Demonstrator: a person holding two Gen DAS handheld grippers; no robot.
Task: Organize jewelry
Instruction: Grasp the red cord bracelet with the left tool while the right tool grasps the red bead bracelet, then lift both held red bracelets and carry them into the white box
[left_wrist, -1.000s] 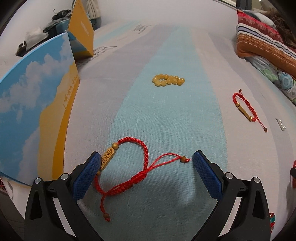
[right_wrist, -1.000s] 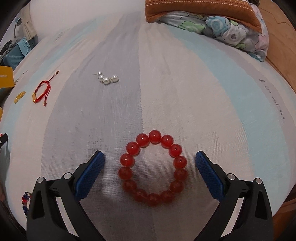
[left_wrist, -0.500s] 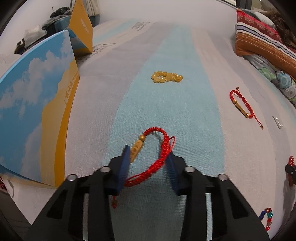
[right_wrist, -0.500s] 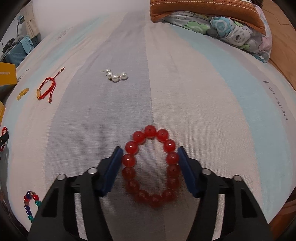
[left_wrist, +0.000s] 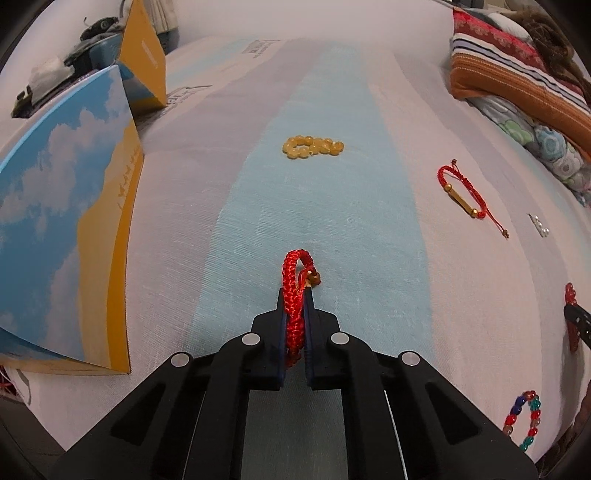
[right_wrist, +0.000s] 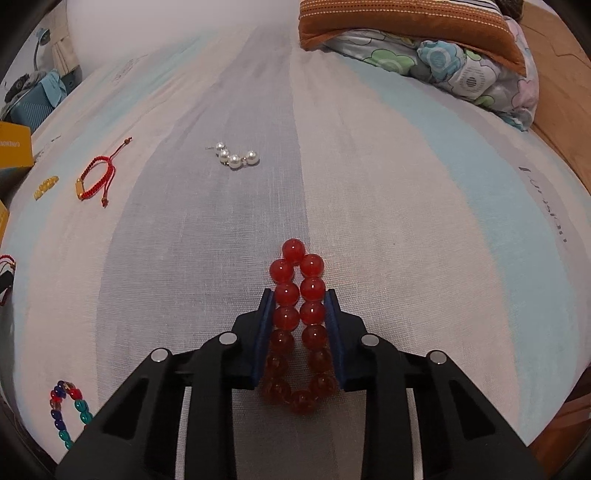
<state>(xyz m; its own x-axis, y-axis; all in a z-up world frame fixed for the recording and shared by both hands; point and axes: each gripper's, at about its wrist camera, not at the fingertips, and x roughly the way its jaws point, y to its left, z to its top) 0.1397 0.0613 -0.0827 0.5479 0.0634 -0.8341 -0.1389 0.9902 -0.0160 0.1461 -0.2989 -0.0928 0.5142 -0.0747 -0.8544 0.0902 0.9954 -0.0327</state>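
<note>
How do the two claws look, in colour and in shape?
The left claw and the right claw look the same: black angular plastic frames with triangular cut-outs and round silver screw heads, ending in two flat dark blue pads. No cables, markings, sleeves or hands are visible.

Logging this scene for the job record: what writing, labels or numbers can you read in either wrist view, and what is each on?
"1": orange box.
Dark script down the orange edge of the sky-print box: not legible.
Grey print on the bedsheet at the far end: too blurred.
Dark lettering on the sheet's right side: stretched, unreadable.
White print on the orange box at the left edge: too small.
No text on the jewelry or tongs.
</note>
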